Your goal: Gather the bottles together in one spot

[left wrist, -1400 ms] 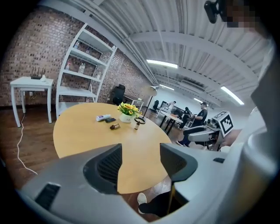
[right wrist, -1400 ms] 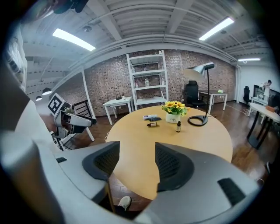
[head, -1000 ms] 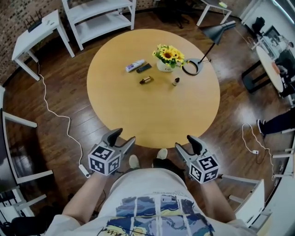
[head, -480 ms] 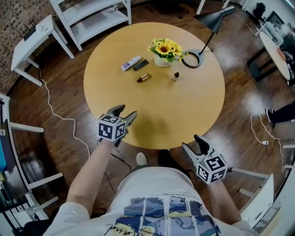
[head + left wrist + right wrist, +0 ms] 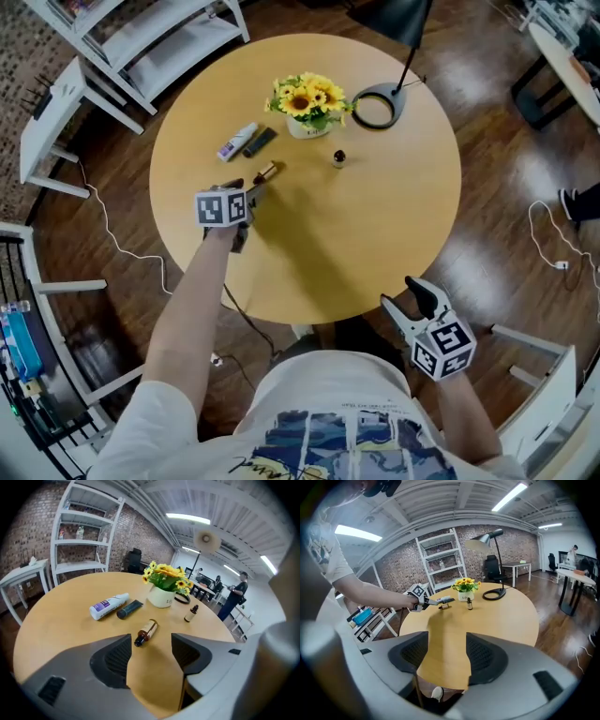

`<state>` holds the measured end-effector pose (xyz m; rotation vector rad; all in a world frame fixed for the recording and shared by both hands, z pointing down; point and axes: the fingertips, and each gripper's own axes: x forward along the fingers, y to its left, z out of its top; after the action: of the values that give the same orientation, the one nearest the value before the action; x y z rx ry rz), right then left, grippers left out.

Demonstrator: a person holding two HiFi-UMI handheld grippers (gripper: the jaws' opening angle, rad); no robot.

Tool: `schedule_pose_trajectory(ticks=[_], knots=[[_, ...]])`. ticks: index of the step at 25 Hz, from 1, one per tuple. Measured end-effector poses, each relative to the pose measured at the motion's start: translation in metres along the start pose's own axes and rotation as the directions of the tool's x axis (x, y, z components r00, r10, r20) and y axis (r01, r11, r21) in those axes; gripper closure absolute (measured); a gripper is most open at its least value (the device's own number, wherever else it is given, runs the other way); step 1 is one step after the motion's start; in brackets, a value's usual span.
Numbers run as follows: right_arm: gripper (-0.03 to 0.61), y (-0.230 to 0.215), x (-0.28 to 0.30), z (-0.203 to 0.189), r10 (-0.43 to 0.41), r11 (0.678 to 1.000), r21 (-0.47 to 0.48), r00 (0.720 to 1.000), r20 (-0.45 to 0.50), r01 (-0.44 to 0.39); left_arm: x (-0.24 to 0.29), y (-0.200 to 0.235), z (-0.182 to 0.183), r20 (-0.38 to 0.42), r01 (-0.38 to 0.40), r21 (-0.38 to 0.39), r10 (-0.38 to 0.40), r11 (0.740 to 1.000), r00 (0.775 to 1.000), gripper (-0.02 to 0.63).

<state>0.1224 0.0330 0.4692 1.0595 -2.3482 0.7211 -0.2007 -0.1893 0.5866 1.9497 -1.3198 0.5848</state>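
Jaws of L gripper (image 5: 150, 641) stand wide apart w/ nothing between the pads, only bare tabletop showing in the gap. L gripper is held out over the round wood table (image 5: 375, 234), arm stretched fwd, tips aimed at a brown bottle (image 5: 146, 632) lying on its side, dark cap end toward the gripper. Bottle sits just beyond the tips, roughly in line w/ the gap, not touching either jaw. R gripper (image 5: 446, 651) jaws also wide apart, empty. It hangs low by the person's body, off the near table edge, over the floor, well apart from all the bottles. Other items are spread across the far half of the table. White bottle w/ purple label (image 5: 108, 606) lies on its side to the left, and a dark tube (image 5: 130, 609) lies just beside it. Small dropper bottle (image 5: 191, 613) stands upright to the right, near the white flower pot (image 5: 164, 585) w/ sunflowers and apart from the brown bottle. Ring-shaped lamp base (image 5: 375, 105) sits beside the pot near the far table edge. White shelf unit (image 5: 141, 37) stands on the floor past the table, far left.
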Motion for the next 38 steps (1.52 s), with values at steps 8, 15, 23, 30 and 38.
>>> schedule_pose_trajectory(ticks=[8,15,23,30,38], knots=[[0.304,-0.045,0.007,0.001,0.006,0.999,0.036,1.0,-0.015,-0.006,0.03,0.017,-0.005,0.009,-0.095,-0.378,0.106,0.921,0.994,0.318],[0.304,-0.059,0.014,0.011,0.035,0.999,0.022,0.999,-0.031,-0.034,0.04,0.022,-0.018,-0.151,-0.142,0.194,0.172,0.971,0.973,0.328],[0.304,-0.065,0.015,0.006,0.048,0.998,0.031,0.997,-0.066,-0.046,0.062,0.023,-0.014,-0.218,-0.029,0.385,0.121,0.922,0.968,0.421],[0.304,-0.069,0.016,0.002,0.044,0.998,0.045,0.997,-0.065,-0.041,0.063,0.02,-0.018,-0.226,-0.001,0.433,0.109,0.901,0.968,0.528],[0.304,-0.059,0.021,0.006,0.052,0.998,0.047,0.998,-0.037,-0.05,0.038,0.004,-0.001,-0.256,0.044,0.571,0.126,0.819,0.958,0.535]])
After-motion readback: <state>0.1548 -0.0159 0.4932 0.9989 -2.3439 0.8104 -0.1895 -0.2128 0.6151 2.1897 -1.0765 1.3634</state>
